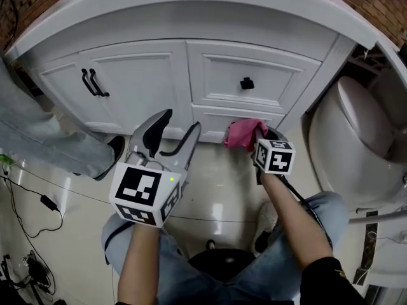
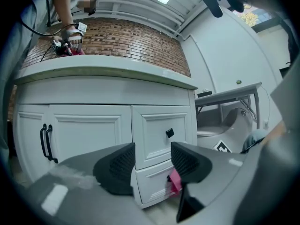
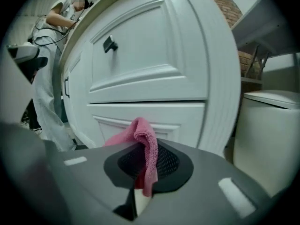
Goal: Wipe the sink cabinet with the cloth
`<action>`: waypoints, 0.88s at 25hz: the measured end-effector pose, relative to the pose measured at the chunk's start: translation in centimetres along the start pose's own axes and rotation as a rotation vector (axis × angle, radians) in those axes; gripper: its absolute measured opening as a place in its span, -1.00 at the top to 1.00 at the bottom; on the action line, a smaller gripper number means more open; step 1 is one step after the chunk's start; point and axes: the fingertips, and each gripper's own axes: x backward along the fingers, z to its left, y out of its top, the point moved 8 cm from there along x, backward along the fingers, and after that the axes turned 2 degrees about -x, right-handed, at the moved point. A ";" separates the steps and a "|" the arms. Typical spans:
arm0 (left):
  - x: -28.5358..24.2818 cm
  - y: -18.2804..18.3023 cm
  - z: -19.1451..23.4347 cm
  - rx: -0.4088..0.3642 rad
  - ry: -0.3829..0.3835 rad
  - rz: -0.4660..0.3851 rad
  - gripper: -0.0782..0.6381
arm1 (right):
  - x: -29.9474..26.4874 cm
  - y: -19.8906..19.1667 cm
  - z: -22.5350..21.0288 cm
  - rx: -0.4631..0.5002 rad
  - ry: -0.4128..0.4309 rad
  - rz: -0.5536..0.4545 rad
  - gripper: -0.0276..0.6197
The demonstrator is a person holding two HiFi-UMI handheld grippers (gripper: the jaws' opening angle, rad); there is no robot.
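Pink cloth (image 3: pixel 146 144) is clamped between the jaws of the right gripper (image 3: pixel 147 165), with the white sink cabinet (image 3: pixel 154 69) just ahead of them; the jaws of the left gripper (image 2: pixel 152 165) stand apart.

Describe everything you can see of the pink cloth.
The pink cloth looks like soft terry or microfibre, bunched and folded. The right gripper is shut on it, with one fold standing above the jaws and a tail hanging down between them. It is held low, right at the cabinet's lower drawer; actual contact cannot be confirmed.
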 end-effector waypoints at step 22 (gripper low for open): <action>0.0 -0.2 1.1 0.032 0.069 0.016 0.12 | -7.8 -5.4 15.8 0.006 0.369 0.043 0.82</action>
